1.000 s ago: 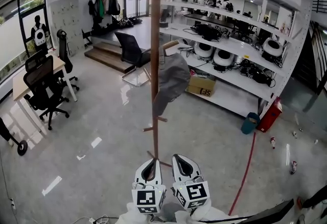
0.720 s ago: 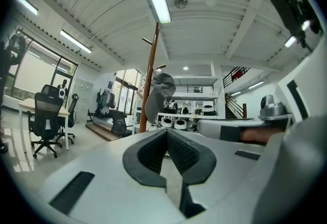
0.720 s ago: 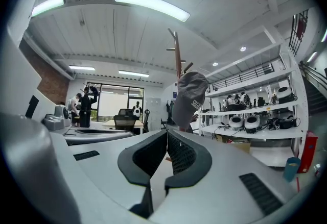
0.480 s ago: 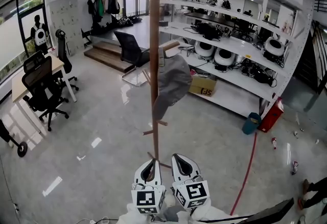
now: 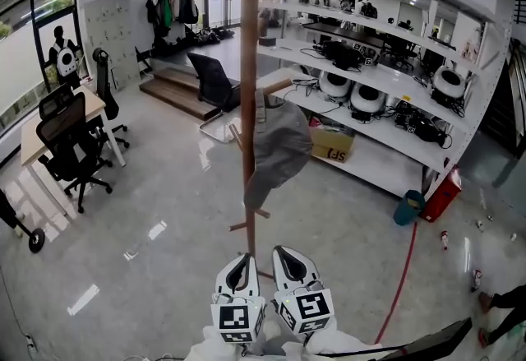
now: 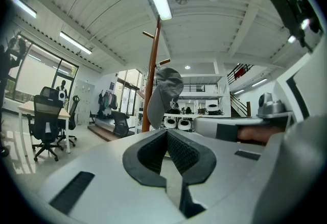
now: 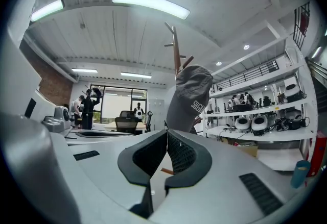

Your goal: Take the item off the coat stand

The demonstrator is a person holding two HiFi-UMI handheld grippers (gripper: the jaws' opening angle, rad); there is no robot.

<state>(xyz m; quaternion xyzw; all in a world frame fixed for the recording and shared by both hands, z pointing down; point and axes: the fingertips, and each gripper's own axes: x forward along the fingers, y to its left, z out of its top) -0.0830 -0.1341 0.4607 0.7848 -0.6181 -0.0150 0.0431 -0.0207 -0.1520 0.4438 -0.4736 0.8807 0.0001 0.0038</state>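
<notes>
A grey cap (image 5: pixel 276 144) hangs from a peg of the tall wooden coat stand (image 5: pixel 249 63) straight ahead of me. The same cap (image 6: pixel 164 94) shows against the stand's pole (image 6: pixel 151 88) in the left gripper view, and as a cap (image 7: pixel 190 96) with white lettering in the right gripper view. My left gripper (image 5: pixel 239 273) and right gripper (image 5: pixel 291 267) are held low, side by side, by the foot of the stand and well below the cap. Both have their jaws shut with nothing between them.
White shelving (image 5: pixel 386 80) with equipment and a cardboard box (image 5: pixel 333 141) stands behind the stand at the right. Office chairs (image 5: pixel 67 150) and a desk (image 5: pixel 37 133) are at the left. A red hose (image 5: pixel 403 277) lies on the glossy floor, and a teal bin (image 5: pixel 408 207) stands by the shelves.
The view has shifted slightly; the stand and cap sit a little nearer and the grippers have edged up toward the stand's foot. Both grippers stay shut.
</notes>
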